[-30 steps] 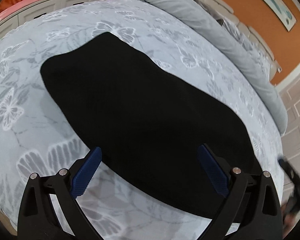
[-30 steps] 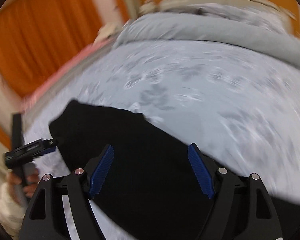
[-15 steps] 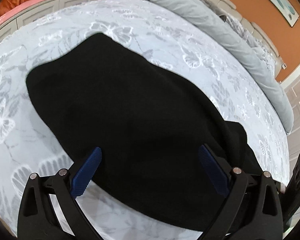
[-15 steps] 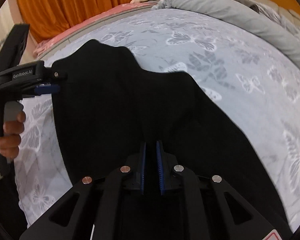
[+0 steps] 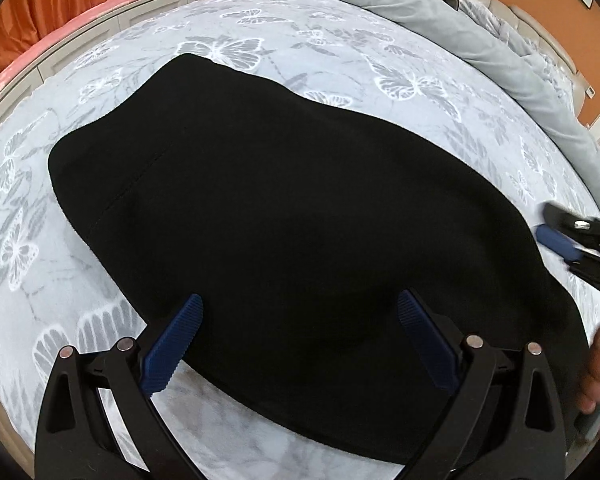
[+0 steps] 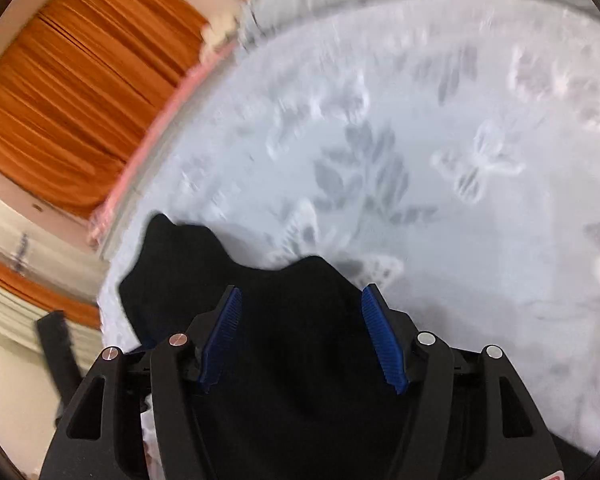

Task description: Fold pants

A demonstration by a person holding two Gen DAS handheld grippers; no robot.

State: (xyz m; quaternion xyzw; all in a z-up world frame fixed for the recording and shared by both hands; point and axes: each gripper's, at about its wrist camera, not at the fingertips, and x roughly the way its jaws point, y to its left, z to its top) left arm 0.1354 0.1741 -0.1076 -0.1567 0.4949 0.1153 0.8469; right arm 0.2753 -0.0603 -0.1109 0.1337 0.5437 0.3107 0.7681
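Observation:
Black pants point(image 5: 292, 208) lie folded flat on a pale bedspread printed with butterflies point(image 5: 28, 248). My left gripper point(image 5: 300, 320) hovers open over the near edge of the pants, its blue pads wide apart with nothing pinched. My right gripper point(image 6: 300, 312) is over the other end of the pants point(image 6: 228, 272); its jaws are opening, with black cloth below them and no cloth pressed by the pads. The right gripper also shows in the left wrist view at the right edge point(image 5: 572, 240), held by a hand point(image 5: 596, 368). The right wrist view is blurred.
A grey rolled duvet point(image 5: 460, 28) runs along the far side of the bed. Orange curtains point(image 6: 72, 92) and a pink-edged bed frame point(image 6: 148, 132) stand beyond the bed's left side. Part of the left gripper's handle point(image 6: 56, 352) shows at lower left.
The right gripper was open, then shut over the pants half a second ago, and now stands open again after swinging away. The left gripper has crept closer over the pants, still open.

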